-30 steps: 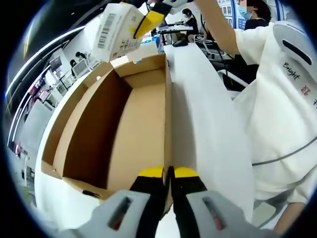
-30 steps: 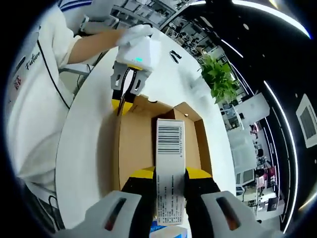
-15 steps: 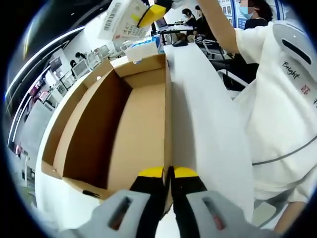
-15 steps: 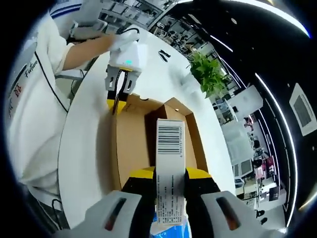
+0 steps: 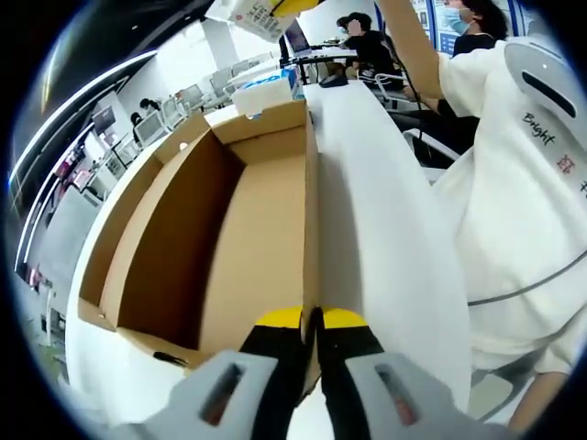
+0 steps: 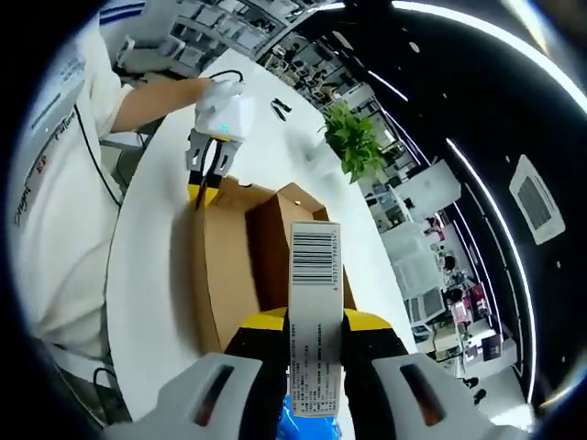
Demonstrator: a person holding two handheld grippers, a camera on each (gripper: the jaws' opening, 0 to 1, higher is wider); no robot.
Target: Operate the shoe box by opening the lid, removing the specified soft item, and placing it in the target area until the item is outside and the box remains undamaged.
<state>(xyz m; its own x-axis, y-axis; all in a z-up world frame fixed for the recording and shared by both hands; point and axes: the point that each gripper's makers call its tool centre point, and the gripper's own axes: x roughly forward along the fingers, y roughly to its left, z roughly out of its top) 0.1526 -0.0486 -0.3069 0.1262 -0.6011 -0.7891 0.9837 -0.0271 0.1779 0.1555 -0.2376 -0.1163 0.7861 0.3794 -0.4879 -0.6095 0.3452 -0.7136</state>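
- The left gripper [image 5: 312, 318] has stayed put: its yellow-tipped jaws are pressed together on the near wall of the open cardboard box [image 5: 266, 229], just as in the earlier frames. From the right gripper view it [image 6: 196, 194] shows at the box's [image 6: 215, 275] far end.
- The right gripper [image 6: 314, 321] pinches a white packet [image 6: 314, 302] with a barcode between its jaws, a bit of blue showing at the packet's lower end.
- The packet has risen since a second ago: in the left gripper view it [image 5: 248, 13] was level with the box's far rim, and now sits at the very top edge, well above the box.
- In the right gripper view the box looks smaller and further below than before.
- The box rests on a white table [image 5: 385, 238], beside a person in a white shirt [image 5: 523, 183].
- A potted plant [image 6: 353, 142] stands on the table beyond the box.
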